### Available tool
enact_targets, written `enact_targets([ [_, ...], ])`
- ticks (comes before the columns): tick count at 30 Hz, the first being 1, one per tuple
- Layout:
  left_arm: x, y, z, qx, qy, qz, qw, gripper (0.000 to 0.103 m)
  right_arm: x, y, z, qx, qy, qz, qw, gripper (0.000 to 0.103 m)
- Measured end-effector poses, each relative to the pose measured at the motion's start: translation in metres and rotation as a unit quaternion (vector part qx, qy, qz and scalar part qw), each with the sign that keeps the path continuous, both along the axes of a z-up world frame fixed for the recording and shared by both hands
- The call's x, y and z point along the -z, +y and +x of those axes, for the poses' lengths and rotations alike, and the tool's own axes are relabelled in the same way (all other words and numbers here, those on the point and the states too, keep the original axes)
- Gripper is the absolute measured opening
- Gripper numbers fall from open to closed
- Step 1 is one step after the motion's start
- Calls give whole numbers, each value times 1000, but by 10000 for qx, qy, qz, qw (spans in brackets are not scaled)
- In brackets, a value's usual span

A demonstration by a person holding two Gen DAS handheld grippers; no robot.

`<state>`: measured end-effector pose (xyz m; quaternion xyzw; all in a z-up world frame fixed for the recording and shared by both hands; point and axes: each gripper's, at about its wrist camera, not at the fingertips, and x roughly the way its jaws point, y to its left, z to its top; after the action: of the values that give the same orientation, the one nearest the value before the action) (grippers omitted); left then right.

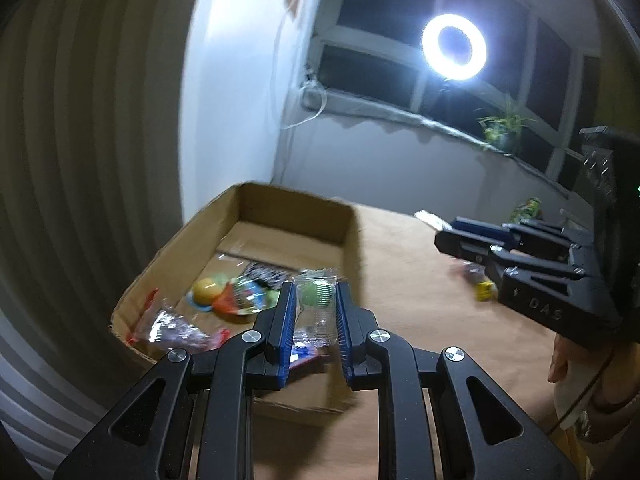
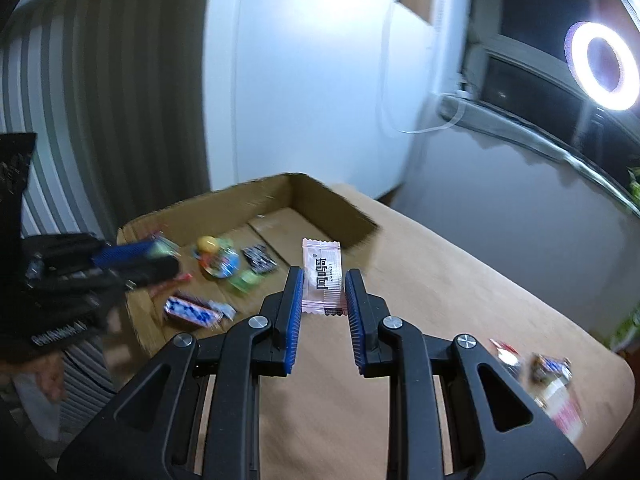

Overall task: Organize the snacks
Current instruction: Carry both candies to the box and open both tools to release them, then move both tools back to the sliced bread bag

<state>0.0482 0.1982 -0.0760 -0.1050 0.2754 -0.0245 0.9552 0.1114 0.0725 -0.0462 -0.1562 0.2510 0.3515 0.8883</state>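
Observation:
My left gripper (image 1: 316, 292) is shut on a clear packet with a green sweet (image 1: 316, 300) and holds it above the open cardboard box (image 1: 280, 200). The box holds several wrapped snacks, among them a yellow and orange one (image 1: 216, 296). My right gripper (image 2: 322, 280) is shut on a pale pink sachet with dark print (image 2: 322, 276), held over the brown table just right of the box (image 2: 336, 200). Each gripper shows in the other's view: the right one (image 1: 472, 240), the left one (image 2: 132, 260).
Loose snacks lie on the brown table (image 2: 440, 300) at the right (image 2: 552, 376) and beyond the right gripper (image 1: 484, 290). A green packet (image 1: 528, 208) lies at the table's far edge. A ring light (image 1: 454, 46) shines by the window. A striped wall stands behind the box.

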Motion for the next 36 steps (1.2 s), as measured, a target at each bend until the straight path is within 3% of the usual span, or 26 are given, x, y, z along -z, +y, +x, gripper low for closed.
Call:
enact_targets([
  [7, 16, 22, 23, -183, 259, -40, 9995, 18, 16, 52, 19, -473, 10, 167, 9987, 24],
  [8, 17, 22, 28, -148, 296, -6, 9995, 19, 19, 55, 23, -444, 82, 168, 9988, 29],
  [10, 19, 18, 35, -161, 409, 160, 9989, 25, 21, 50, 26, -371, 142, 276, 9988, 60],
  [12, 18, 15, 36, -285, 436, 330, 9981, 77, 23, 38, 25, -236, 136, 416, 9988, 68],
  [13, 18, 14, 34, -341, 381, 391, 9979, 85, 25, 30, 25, -153, 167, 454, 9987, 68],
  [17, 16, 10, 25, -369, 312, 563, 9972, 86, 27, 1, 23, 146, 222, 458, 9986, 68],
  [24, 4, 1, 16, -412, 225, 477, 9978, 86, 25, -53, 15, 588, 258, 480, 9968, 68],
  [36, -25, -50, -9, -124, 9, 691, 9975, 86, 17, -126, -23, 903, 179, 691, 9933, 70],
])
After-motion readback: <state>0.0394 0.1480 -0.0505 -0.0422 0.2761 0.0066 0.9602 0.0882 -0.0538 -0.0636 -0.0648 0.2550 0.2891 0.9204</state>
